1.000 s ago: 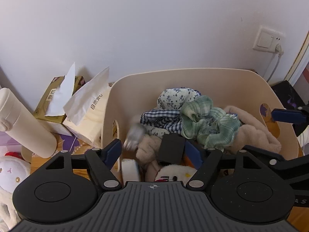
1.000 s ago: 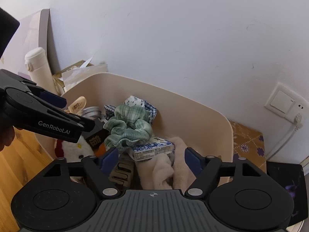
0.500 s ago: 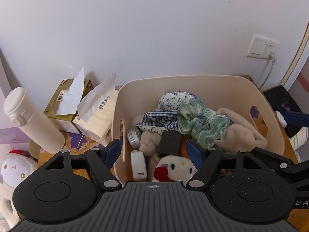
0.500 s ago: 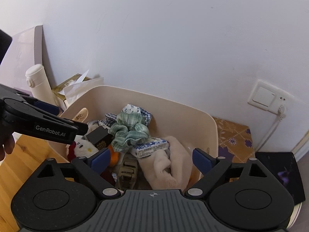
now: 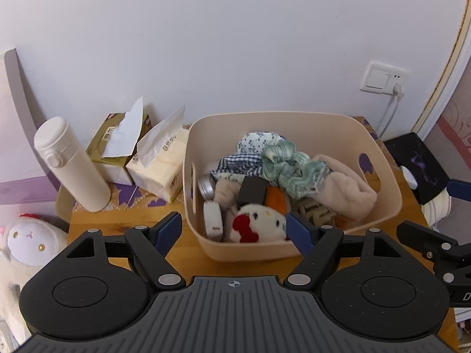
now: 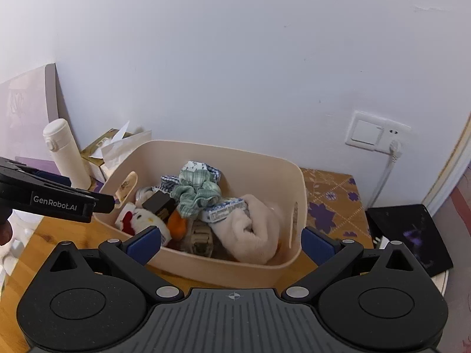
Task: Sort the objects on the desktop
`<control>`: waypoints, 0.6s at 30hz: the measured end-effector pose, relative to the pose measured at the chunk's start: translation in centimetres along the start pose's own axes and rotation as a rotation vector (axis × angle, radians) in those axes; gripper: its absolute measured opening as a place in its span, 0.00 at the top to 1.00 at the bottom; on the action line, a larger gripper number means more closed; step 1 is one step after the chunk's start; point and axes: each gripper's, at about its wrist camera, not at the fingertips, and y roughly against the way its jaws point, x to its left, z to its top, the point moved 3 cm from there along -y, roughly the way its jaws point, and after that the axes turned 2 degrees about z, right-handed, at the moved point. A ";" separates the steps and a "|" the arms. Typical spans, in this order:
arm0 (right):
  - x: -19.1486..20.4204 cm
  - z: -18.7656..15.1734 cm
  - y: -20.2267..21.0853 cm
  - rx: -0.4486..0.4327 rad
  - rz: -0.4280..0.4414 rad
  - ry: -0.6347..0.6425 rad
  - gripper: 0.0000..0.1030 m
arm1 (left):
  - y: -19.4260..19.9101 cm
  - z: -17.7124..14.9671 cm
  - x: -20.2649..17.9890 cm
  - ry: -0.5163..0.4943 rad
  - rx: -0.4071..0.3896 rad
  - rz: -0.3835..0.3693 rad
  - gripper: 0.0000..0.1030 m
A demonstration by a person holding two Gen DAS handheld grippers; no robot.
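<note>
Beige plastic bin (image 5: 382,158) brims — "GenRobot.AI" left gripper (image 5: 234,229) and right gripper (image 6: 231,242) both opening wide, holding nothing.

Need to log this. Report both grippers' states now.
Left gripper: opening, holds nothing.
Right gripper: opening, holds nothing.

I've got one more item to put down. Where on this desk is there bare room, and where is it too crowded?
Bare wood shows on the wooden desk in front of the white bottle and tissue packs, left of the beige bin. A narrower strip runs along the bin's near wall. The bin is piled full. The back left corner is crowded.
</note>
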 end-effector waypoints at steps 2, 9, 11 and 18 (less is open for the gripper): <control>0.0 -0.4 1.0 0.007 -0.002 -0.008 0.00 | 0.7 -0.4 -0.1 0.000 0.011 0.003 0.22; -0.2 -2.5 4.9 0.030 -0.004 -0.034 0.00 | 5.3 -2.4 -0.4 0.016 -0.009 0.041 0.22; -0.3 -3.3 6.4 0.034 -0.003 -0.036 0.00 | 6.7 -3.0 -0.7 0.018 -0.020 0.050 0.22; -0.6 -5.7 12.2 0.032 -0.035 -0.024 0.00 | 12.2 -5.4 -2.5 0.034 -0.072 0.087 0.22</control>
